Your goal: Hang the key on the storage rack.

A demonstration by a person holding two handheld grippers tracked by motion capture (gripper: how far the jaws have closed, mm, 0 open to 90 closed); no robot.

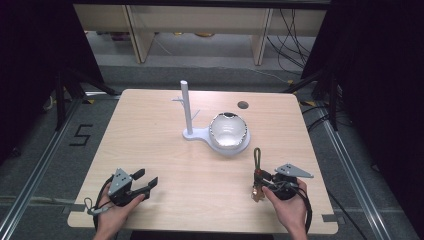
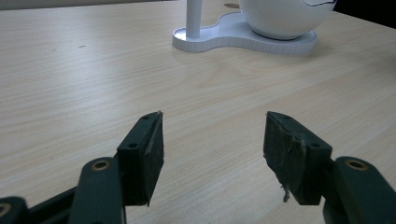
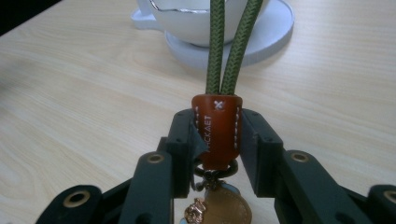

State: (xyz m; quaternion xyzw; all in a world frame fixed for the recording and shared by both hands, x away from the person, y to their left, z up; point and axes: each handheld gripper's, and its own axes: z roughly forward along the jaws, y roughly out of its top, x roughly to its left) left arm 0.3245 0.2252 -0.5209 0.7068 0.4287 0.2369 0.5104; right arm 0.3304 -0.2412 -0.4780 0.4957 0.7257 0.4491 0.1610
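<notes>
My right gripper (image 1: 260,176) (image 3: 216,135) is shut on a keychain (image 3: 217,128) by its brown leather tab. The keychain's green cord loop (image 1: 257,157) (image 3: 233,42) sticks out toward the bowl, and brass charms (image 3: 224,207) (image 1: 257,194) hang below the jaws. My left gripper (image 1: 146,181) (image 2: 212,156) stands open near the front left of the table, nothing between its jaws. A white stand (image 1: 186,107) (image 2: 193,18) with side pegs rises from a white base (image 1: 196,134) (image 2: 233,39) that also carries a white bowl (image 1: 228,130) (image 2: 285,16) (image 3: 187,21).
The light wooden table (image 1: 150,135) has a round cable hole (image 1: 243,104) at the back right. Black frame legs and cables stand on the floor to both sides. A person's hands (image 1: 287,210) hold both grippers at the front edge.
</notes>
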